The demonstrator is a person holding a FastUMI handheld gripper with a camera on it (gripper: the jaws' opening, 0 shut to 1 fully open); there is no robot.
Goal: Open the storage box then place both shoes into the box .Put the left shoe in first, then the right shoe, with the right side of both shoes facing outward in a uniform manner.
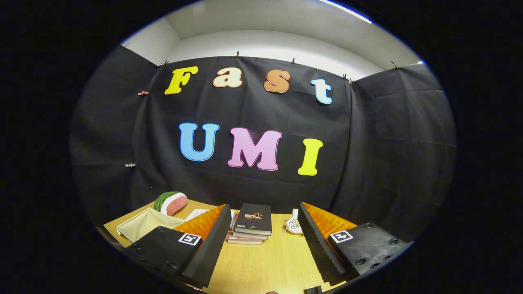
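My gripper (263,222) is held above a wooden table (265,261), open, with nothing between its two fingers (212,241). A beige open fabric bin (147,223) sits on the table just beyond the left finger. Whether this is the storage box I cannot tell.
A stack of dark books (251,224) lies straight ahead between the fingers. A watermelon-slice toy (170,203) rests behind the bin. A small white plush with big eyes (293,224) lies beside the right finger. White paper (196,213) lies near the bin. The booth's black cloth wall stands behind the table.
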